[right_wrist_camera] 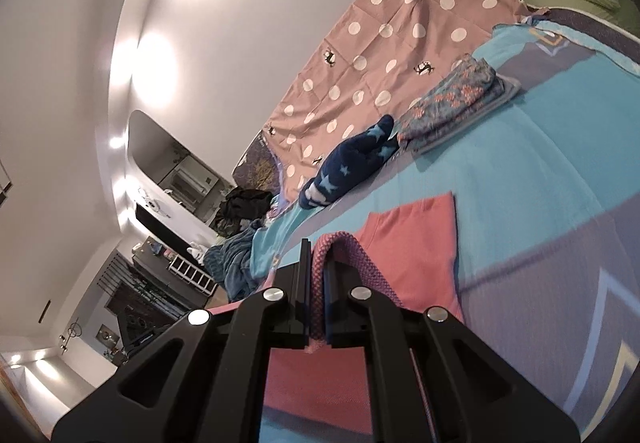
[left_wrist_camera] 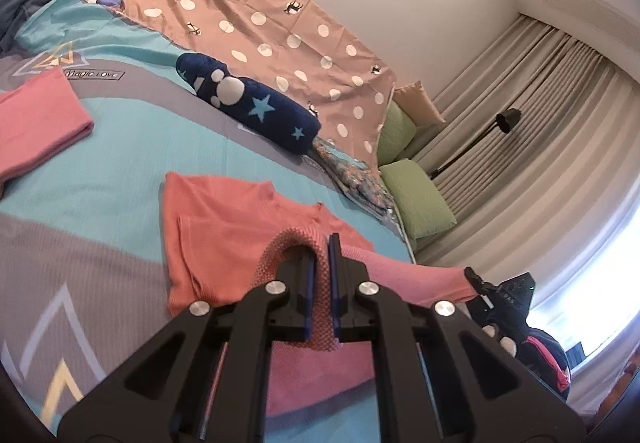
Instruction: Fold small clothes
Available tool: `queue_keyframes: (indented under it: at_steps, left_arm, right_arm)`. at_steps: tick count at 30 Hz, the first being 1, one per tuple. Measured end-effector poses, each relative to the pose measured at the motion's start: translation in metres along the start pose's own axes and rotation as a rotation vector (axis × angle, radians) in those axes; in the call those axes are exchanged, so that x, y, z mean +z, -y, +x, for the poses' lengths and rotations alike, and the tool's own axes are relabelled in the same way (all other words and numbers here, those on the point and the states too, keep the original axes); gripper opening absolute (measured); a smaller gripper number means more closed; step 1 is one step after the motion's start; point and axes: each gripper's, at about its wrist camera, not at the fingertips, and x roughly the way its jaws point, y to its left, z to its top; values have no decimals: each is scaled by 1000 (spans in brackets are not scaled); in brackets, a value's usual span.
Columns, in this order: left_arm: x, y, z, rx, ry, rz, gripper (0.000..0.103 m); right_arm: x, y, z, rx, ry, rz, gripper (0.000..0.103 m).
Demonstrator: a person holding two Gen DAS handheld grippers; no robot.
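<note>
A coral knit top (left_wrist_camera: 224, 239) lies on the bed, its sides folded in. My left gripper (left_wrist_camera: 322, 263) is shut on a fold of its pink knit hem (left_wrist_camera: 296, 239), lifted off the bed. My right gripper (right_wrist_camera: 316, 267) is shut on another part of the same hem (right_wrist_camera: 348, 247); the top (right_wrist_camera: 412, 243) stretches ahead of it. The right gripper also shows at the lower right of the left wrist view (left_wrist_camera: 492, 291). A folded pink garment (left_wrist_camera: 36, 119) lies at the left.
A rolled navy star blanket (left_wrist_camera: 256, 107) and a folded floral cloth (right_wrist_camera: 452, 99) lie past the top. A polka-dot sheet (left_wrist_camera: 280, 23) hangs along the wall. Green pillows (left_wrist_camera: 416, 195) are at the bed's head. A heap of dark clothes (right_wrist_camera: 244, 211) sits at the foot.
</note>
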Motion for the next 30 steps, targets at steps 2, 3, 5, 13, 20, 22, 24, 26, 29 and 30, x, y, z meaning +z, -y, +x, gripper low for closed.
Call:
queue_keyframes:
  at_steps: [2, 3, 5, 13, 20, 22, 24, 26, 29, 30]
  left_arm:
    - [10, -3, 12, 13, -12, 1, 5]
    - [15, -5, 18, 21, -18, 1, 5]
    - [25, -9, 32, 34, -31, 0, 5]
    - [54, -56, 89, 81, -110, -77, 7]
    - [41, -104, 138, 158, -211, -161, 15]
    - [39, -104, 137, 147, -206, -158, 22]
    - [38, -101, 131, 141, -201, -147, 28]
    - [38, -94, 123, 149, -190, -125, 36]
    - [36, -88, 114, 158, -181, -99, 38]
    - [34, -86, 112, 166, -181, -89, 38]
  right_arm:
    - [9, 1, 13, -22, -7, -12, 6]
    - [15, 2, 23, -38, -12, -22, 6]
    - [21, 3, 37, -60, -19, -30, 6]
    - [45, 38, 105, -169, -82, 21, 6]
    - [30, 85, 153, -281, -207, 97, 10]
    - [27, 91, 153, -287, -218, 107, 14]
    - [27, 93, 150, -285, -222, 112, 15]
    - [28, 92, 145, -281, -221, 105, 16]
    - [26, 84, 136, -275, -230, 79, 18]
    - [25, 82, 134, -277, -232, 71, 18]
